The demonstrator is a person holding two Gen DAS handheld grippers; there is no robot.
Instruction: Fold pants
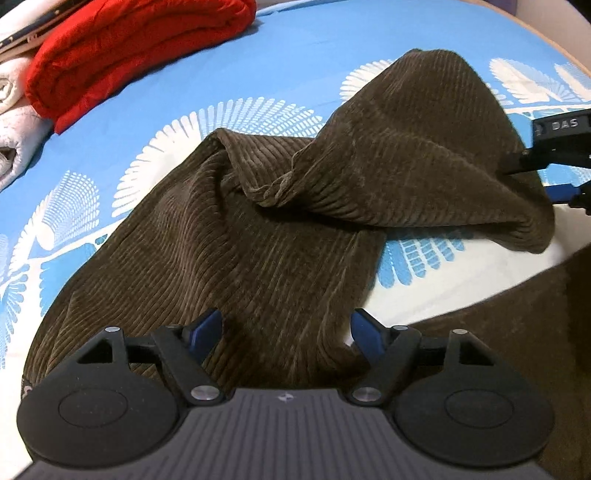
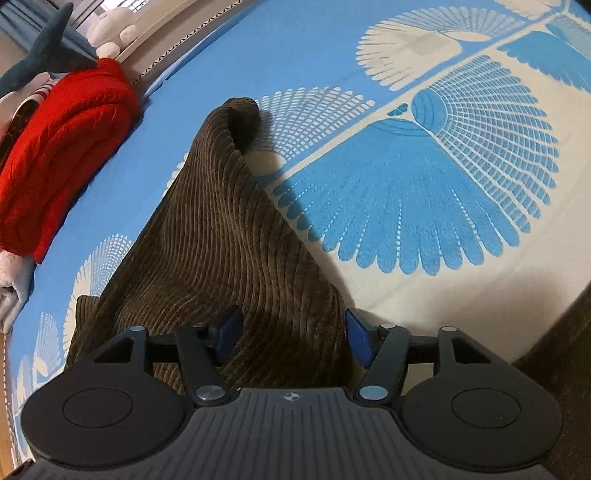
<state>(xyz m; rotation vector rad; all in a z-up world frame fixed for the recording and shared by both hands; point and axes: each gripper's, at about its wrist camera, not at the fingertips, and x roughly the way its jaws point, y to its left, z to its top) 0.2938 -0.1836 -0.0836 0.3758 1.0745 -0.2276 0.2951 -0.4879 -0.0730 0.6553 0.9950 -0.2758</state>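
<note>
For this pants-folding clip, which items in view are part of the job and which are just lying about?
Part of the job:
- brown corduroy pants
- left gripper, jaws open
- right gripper, jaws open

Lying about:
- red folded blanket
- white fabric
- plush shark
- white plush toy

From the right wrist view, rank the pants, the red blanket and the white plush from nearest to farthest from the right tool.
1. Pants: between the open fingers of the right tool, running ahead.
2. Red blanket: far left, on the blue sheet.
3. White plush: top left, beyond the blanket at the bed's edge.
</note>
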